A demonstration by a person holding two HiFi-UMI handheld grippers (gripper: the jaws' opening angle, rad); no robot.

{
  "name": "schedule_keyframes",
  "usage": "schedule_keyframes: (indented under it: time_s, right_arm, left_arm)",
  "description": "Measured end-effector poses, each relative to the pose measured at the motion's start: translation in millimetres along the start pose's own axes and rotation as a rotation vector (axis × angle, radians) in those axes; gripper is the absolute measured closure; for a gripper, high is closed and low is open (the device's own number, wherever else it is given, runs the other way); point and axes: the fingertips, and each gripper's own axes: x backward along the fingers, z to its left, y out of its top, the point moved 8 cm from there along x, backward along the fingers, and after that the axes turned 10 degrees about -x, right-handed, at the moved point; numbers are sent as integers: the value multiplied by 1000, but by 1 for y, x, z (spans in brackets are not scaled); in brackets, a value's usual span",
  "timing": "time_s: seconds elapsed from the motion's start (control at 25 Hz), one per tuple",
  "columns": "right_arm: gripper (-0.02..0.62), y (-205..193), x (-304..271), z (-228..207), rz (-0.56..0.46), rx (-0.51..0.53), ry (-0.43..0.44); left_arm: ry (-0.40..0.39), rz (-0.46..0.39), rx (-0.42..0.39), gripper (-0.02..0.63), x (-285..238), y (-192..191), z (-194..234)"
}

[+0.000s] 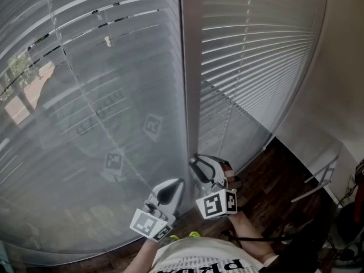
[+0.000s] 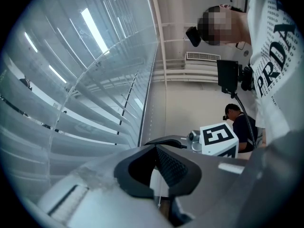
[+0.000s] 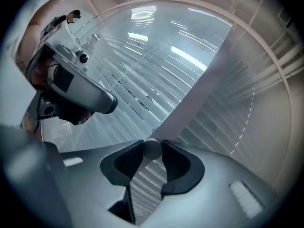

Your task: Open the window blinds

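The white slatted window blinds (image 1: 256, 56) hang just ahead of both grippers. Our right gripper (image 3: 152, 145) is clamped on the blinds' round, pale wand tip (image 3: 152, 152). Beside it, our left gripper (image 2: 156, 148) pinches a thin white cord (image 2: 159, 196).

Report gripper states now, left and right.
Left gripper: jaws closed; whether they pinch anything cannot be told.
Right gripper: jaws closed on the round end of the blind wand.
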Motion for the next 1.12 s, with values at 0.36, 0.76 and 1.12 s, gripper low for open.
schedule_keyframes:
  time_s: [0.36,0.76,1.12]
  right_arm:
    - [465,-3,0,-4,-27,-190,26]
    - [465,-4,1,-9,-55,-398,20]
    - [465,-8,0,-10,-86,-542,28]
  left_arm:
    - [-3,4,1,615,1,0,0]
    - [-6,7,1,615,2,0,1]
    - [-10,9,4,615,3,1,3]
